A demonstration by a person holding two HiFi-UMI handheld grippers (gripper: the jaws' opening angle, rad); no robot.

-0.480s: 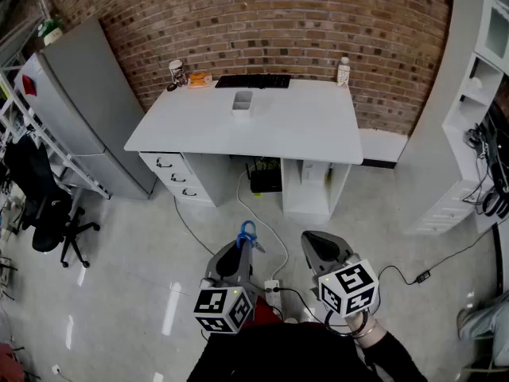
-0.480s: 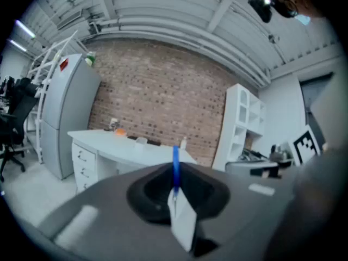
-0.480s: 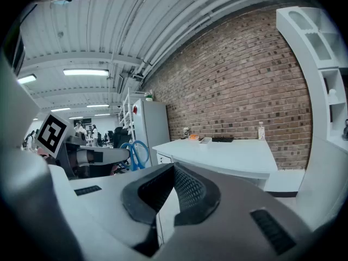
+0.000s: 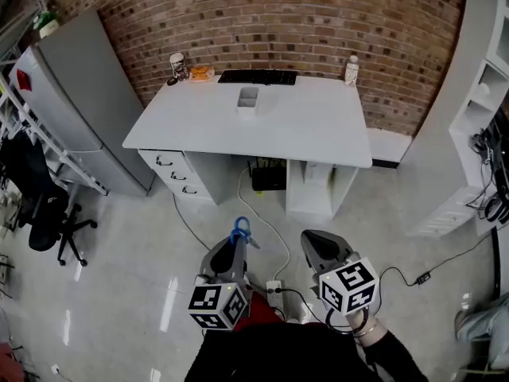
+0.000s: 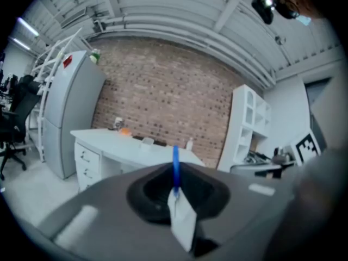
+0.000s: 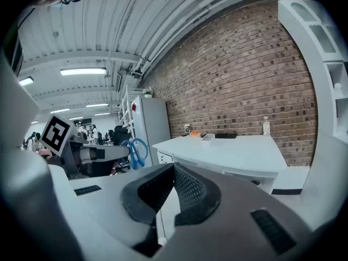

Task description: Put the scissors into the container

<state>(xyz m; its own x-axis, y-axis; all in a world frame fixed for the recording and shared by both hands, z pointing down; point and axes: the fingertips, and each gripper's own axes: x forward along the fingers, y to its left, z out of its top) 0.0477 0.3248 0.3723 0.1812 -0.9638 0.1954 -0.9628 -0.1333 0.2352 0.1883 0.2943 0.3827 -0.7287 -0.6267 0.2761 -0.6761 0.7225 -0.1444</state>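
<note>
A pair of scissors with blue handles sticks out of my left gripper, which is shut on them low over the floor. In the left gripper view the blue handle rises edge-on between the closed jaws. My right gripper hangs beside it, shut with nothing in it; its view shows the scissors off to the left. The small clear container stands on the white desk, well ahead of both grippers, and shows small in the gripper views.
On the desk's back edge lie a keyboard, a bottle, a cup and an orange item. A grey cabinet and an office chair stand left, white shelves right. Cables cross the floor.
The left gripper with the scissors has shifted slightly left and down in the head view. The right gripper has hardly moved.
</note>
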